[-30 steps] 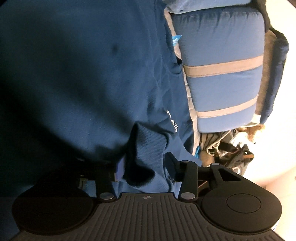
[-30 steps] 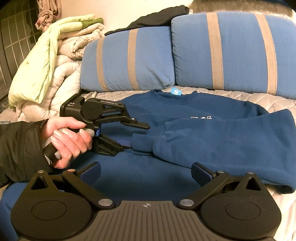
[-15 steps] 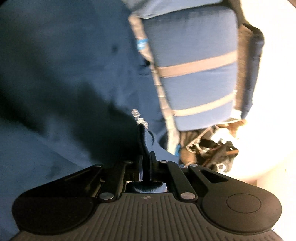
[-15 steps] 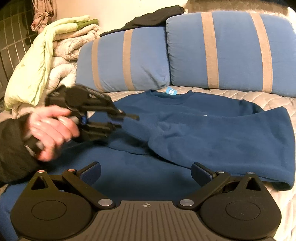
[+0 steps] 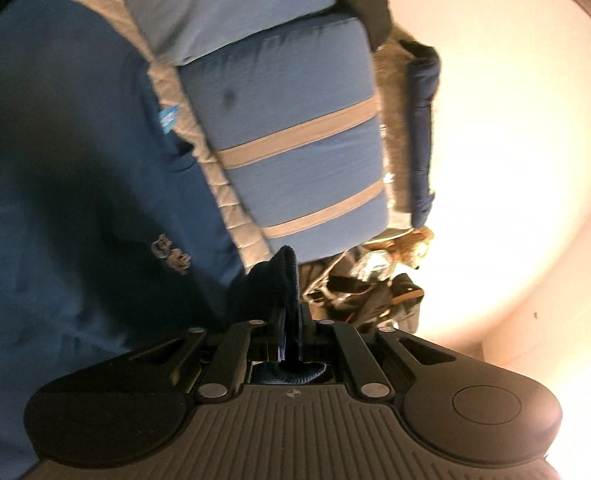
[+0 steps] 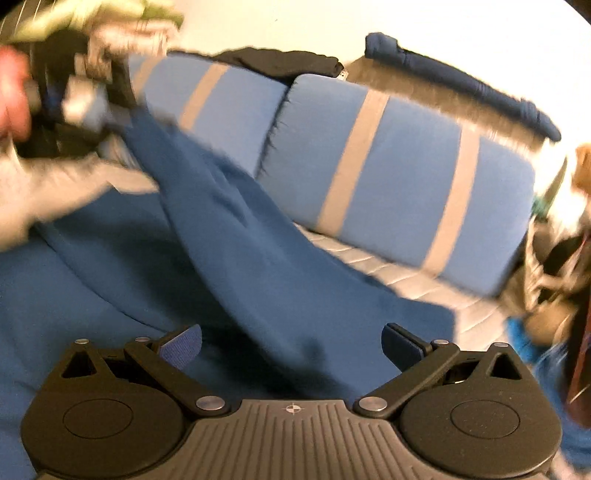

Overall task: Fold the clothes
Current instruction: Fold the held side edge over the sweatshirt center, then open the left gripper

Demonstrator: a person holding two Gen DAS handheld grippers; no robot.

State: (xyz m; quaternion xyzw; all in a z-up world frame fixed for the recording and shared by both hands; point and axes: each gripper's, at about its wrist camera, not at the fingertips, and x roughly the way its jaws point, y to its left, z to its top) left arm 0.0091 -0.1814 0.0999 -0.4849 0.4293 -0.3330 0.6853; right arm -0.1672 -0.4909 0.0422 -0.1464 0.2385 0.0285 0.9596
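Note:
A dark blue sweatshirt (image 5: 81, 221) lies spread on the bed. My left gripper (image 5: 291, 332) is shut on the ribbed cuff (image 5: 288, 273) of its sleeve. In the right wrist view the left gripper (image 6: 74, 96) shows blurred at the upper left, holding the sleeve (image 6: 236, 229) lifted and stretched diagonally above the sweatshirt body (image 6: 74, 280). My right gripper (image 6: 291, 339) is open and empty, low over the sweatshirt, with the sleeve's base between and beyond its fingers.
Two blue pillows with tan stripes (image 6: 399, 184) lean at the head of the quilted bed (image 6: 406, 273). Dark clothes (image 6: 461, 85) lie on top of them. A clutter of bags (image 6: 554, 266) stands at the right. Folded bedding (image 6: 110, 22) is piled at the upper left.
My left gripper closed on the sleeve cuff and lifted it up and to the left, stretching the sleeve off the sweatshirt body. My right gripper stayed open and swung rightward.

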